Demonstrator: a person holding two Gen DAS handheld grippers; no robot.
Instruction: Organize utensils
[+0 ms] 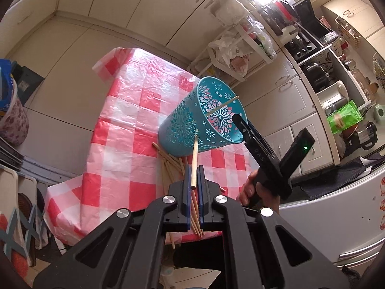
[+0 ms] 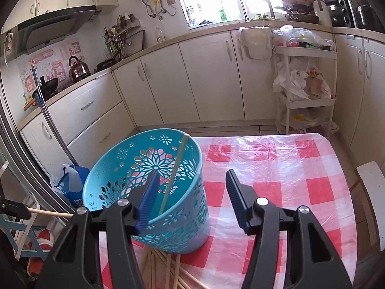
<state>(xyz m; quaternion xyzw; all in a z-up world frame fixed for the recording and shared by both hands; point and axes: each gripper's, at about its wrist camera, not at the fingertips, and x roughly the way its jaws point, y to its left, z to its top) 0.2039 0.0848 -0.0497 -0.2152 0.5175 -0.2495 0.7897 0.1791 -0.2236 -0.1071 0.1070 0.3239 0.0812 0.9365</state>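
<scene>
A teal cut-out holder [image 1: 199, 118] stands on the red-checked table [image 1: 125, 125] with one wooden chopstick [image 1: 222, 105] inside. My left gripper [image 1: 194, 175] is shut on a chopstick [image 1: 194, 161], held just in front of the holder and pointing at its side. Several loose chopsticks [image 1: 172, 168] lie on the cloth at the holder's base. In the right wrist view my right gripper [image 2: 192, 187] is open, its left finger inside the holder [image 2: 149, 187] and its right finger outside, straddling the rim without closing. The chopstick inside [image 2: 174, 168] leans against the wall. Loose chopsticks [image 2: 166, 267] lie below.
White cabinets [image 2: 187, 77] line the far wall. A white trolley with plastic bags [image 2: 303, 79] stands beyond the table's far right corner. A mop handle [image 2: 51, 120] leans left of the table. A white fridge [image 1: 336, 207] stands to the right in the left wrist view.
</scene>
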